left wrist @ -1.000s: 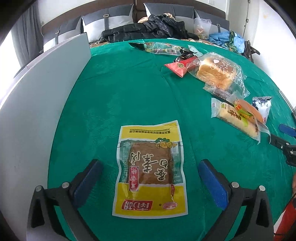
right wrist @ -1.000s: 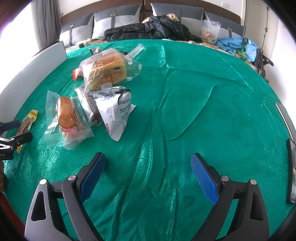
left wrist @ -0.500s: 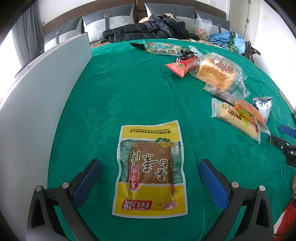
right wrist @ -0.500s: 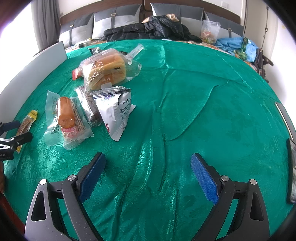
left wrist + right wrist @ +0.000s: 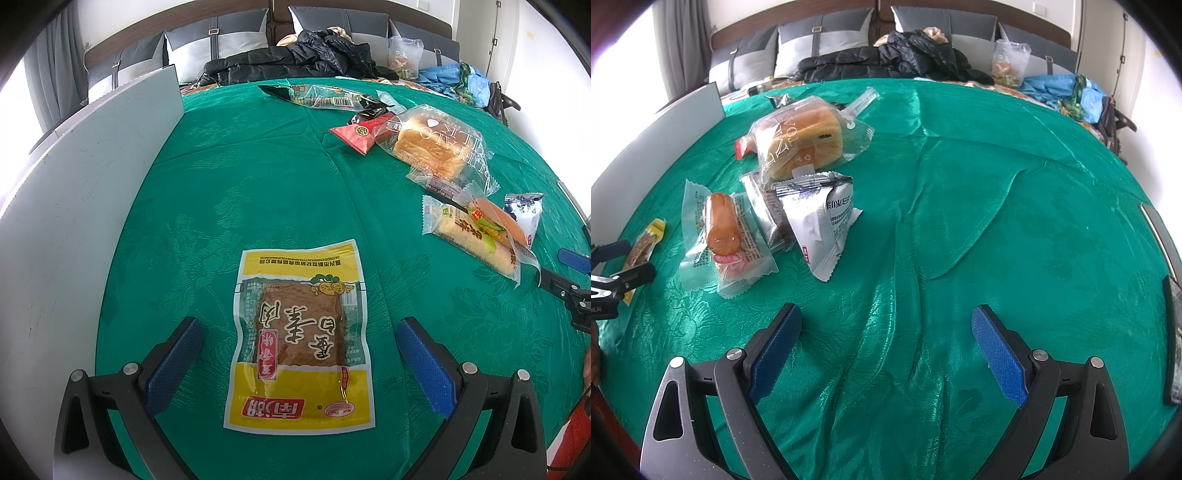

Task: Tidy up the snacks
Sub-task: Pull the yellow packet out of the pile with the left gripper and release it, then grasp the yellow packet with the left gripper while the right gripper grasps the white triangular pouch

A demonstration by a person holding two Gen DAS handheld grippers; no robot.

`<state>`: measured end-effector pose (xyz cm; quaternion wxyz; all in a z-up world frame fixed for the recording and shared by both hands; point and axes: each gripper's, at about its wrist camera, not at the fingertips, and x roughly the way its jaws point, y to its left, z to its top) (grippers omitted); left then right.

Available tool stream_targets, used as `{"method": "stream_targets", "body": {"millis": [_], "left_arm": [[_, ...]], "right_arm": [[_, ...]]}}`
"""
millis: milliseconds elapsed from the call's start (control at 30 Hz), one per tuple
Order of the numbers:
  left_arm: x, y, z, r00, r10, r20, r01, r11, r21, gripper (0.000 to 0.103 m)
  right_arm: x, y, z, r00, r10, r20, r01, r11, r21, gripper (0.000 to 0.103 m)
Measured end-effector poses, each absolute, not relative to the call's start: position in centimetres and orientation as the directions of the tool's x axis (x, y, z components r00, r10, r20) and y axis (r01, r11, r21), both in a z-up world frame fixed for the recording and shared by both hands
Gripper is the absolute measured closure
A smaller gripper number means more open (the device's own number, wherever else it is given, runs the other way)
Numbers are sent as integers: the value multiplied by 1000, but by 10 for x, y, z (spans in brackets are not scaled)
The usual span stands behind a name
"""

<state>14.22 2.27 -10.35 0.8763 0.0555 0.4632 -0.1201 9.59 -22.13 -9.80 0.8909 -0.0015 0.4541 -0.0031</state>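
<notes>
A yellow packet of dried tofu (image 5: 301, 339) lies flat on the green cloth, between the open fingers of my left gripper (image 5: 297, 343), untouched. To its right lie a clear sausage-bun packet (image 5: 476, 236), a bagged bread loaf (image 5: 432, 147), a red packet (image 5: 360, 133) and a white pouch (image 5: 524, 214). In the right wrist view my right gripper (image 5: 886, 336) is open over bare cloth, with the sausage packet (image 5: 720, 232), white pouch (image 5: 822, 225) and bread loaf (image 5: 801, 140) ahead to its left.
A grey-white board (image 5: 74, 206) stands along the left side of the table. A long clear green packet (image 5: 317, 96) lies at the far edge. Behind are a dark jacket (image 5: 299, 55) and cushions. A dark flat object (image 5: 1172, 339) lies at the right rim.
</notes>
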Motion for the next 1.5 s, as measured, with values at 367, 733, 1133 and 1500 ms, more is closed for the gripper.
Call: {"method": "stream_targets", "body": {"millis": [367, 733, 1133, 1500], "left_arm": [[145, 23, -102, 512, -163, -843, 280, 960, -16, 0], [143, 27, -88, 459, -144, -877, 270, 963, -16, 58], [113, 27, -79, 518, -242, -821, 260, 958, -119, 59], [99, 42, -51, 564, -335, -755, 251, 940, -229, 59]], "right_arm": [[96, -221, -98, 587, -7, -809, 4, 1000, -5, 7], [96, -222, -98, 585, 2, -811, -3, 1000, 0, 7], [145, -236, -62, 473, 243, -847, -134, 970, 203, 11], [162, -234, -42, 441, 282, -852, -117, 959, 257, 71]]}}
